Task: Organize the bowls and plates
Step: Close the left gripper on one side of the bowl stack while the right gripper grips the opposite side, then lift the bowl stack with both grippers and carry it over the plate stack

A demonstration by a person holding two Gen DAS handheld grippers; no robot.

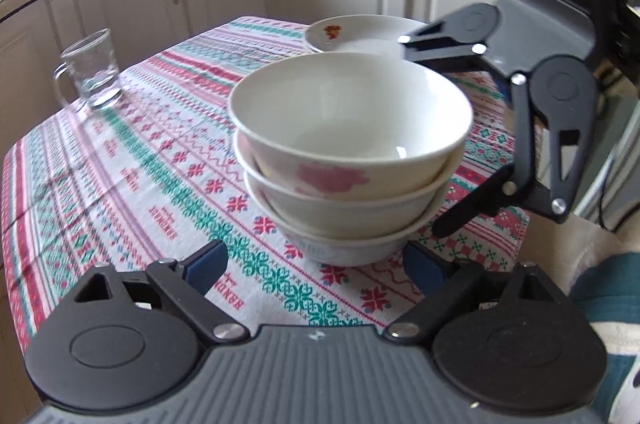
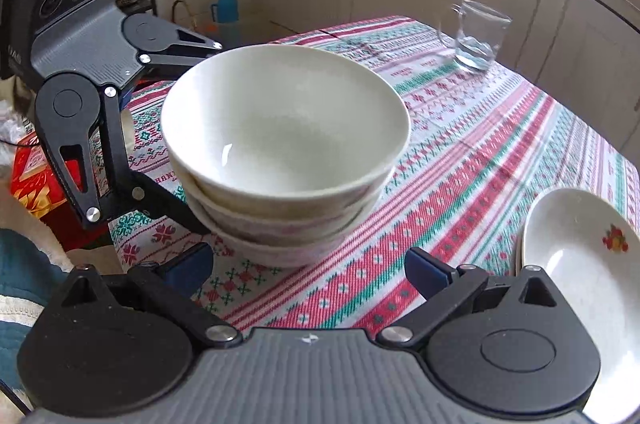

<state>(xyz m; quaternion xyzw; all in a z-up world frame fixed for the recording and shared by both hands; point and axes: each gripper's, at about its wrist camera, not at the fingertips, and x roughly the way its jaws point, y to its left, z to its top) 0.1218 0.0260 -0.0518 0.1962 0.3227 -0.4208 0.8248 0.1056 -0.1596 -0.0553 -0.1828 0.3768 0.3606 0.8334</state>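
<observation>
While three bowls (image 1: 348,160) already sit nested in one stack near the middle of the desk (image 1: 120,184), the stacking half of the job looks done to me. My left tongs (image 1: 316,264) are low at the near side of the stack's base, jaws standing apart on either side of the bottom bowl; the pads do not look pressed on it, so I hold nothing there. My right tongs (image 2: 308,266) are at the stack from the other side, jaws also wide, blue pads clear of the bowl wall, empty as well. Shallow plates (image 2: 580,264) with a small fruit print lie apart from the stack, toward the desk's edge; they look like at least two, one on the other, though I cannot be sure of the count. A glass mug (image 1: 94,72) stands off by itself at the far side, well apart from the crockery. What is left, as I judge it: grip the bowl stack from both sides and set it by or on the plates, or carry it off.
</observation>
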